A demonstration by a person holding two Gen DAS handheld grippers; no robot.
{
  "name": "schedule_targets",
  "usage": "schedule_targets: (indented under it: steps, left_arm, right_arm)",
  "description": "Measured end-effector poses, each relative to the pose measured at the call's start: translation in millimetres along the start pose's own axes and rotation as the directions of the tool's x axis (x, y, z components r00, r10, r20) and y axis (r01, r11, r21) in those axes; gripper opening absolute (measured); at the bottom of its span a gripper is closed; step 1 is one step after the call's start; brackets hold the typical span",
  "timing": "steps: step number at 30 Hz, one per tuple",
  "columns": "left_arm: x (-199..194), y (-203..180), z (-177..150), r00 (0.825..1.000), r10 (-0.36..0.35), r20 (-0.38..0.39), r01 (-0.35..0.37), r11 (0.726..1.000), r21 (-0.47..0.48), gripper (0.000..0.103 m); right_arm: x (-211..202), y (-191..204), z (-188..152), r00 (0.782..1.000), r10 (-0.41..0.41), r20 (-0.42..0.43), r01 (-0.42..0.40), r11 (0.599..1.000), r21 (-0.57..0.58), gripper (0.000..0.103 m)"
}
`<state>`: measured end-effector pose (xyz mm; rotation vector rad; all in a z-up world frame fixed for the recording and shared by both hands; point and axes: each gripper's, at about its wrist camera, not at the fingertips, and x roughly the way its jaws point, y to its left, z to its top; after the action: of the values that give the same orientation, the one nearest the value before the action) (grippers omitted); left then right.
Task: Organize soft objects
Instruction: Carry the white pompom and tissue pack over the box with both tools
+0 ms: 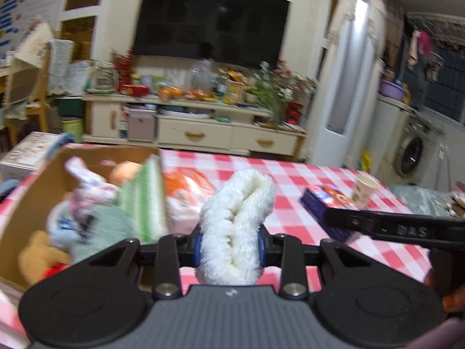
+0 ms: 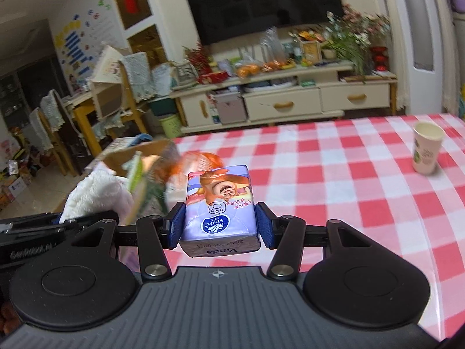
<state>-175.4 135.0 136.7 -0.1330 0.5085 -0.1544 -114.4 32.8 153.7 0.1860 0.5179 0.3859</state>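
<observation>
My left gripper (image 1: 231, 247) is clamped on a fluffy white folded plush cloth (image 1: 238, 218); the blue pads press into it from both sides and the cloth stands up between them, its loose end rising above the jaws. It hangs over the red-and-white checked tablecloth (image 1: 290, 180), just to the right of the open brown cardboard box (image 1: 32, 192) that sits at the table's left edge.

Inside that box I see a heap of soft things: a pale lilac-and-white plush toy (image 1: 87, 183), a green-and-white striped pack (image 1: 145, 200) standing on edge against the box's right wall, a grey-green knitted piece (image 1: 107, 226) and an orange-brown plush (image 1: 37, 256) in the near corner. An orange-and-white plastic bag (image 1: 186, 192) lies just beside the box's right wall, between the box and my white cloth.

My right gripper (image 2: 221, 225) is closed on a lilac soft pack of Vinda tissues printed with a cartoon bear (image 2: 221, 203); both blue pads touch its sides and it is held above the tablecloth, near the table's left half. In the left wrist view this same pack shows as a dark blue shape (image 1: 325, 200) beyond my right gripper's black arm.

A white paper cup with a green print (image 2: 425, 151) stands upright near the table's far right corner, well apart from both grippers.
</observation>
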Motion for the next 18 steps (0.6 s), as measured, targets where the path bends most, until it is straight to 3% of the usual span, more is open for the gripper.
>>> schedule_targets:
  steps: [10,18]
  left_arm:
    - [-1,57,19,0.979,0.202,0.039,-0.199,0.978,-0.06,0.032]
    - [25,91,26,0.963,0.27,0.021,-0.268,0.96,-0.084,0.032]
  right_arm:
    - [37,58,38,0.993,0.119,0.017,-0.118,0.99,-0.081,0.065]
    - [93,104,65,0.983,0.184,-0.009,-0.183,0.972,-0.145,0.065]
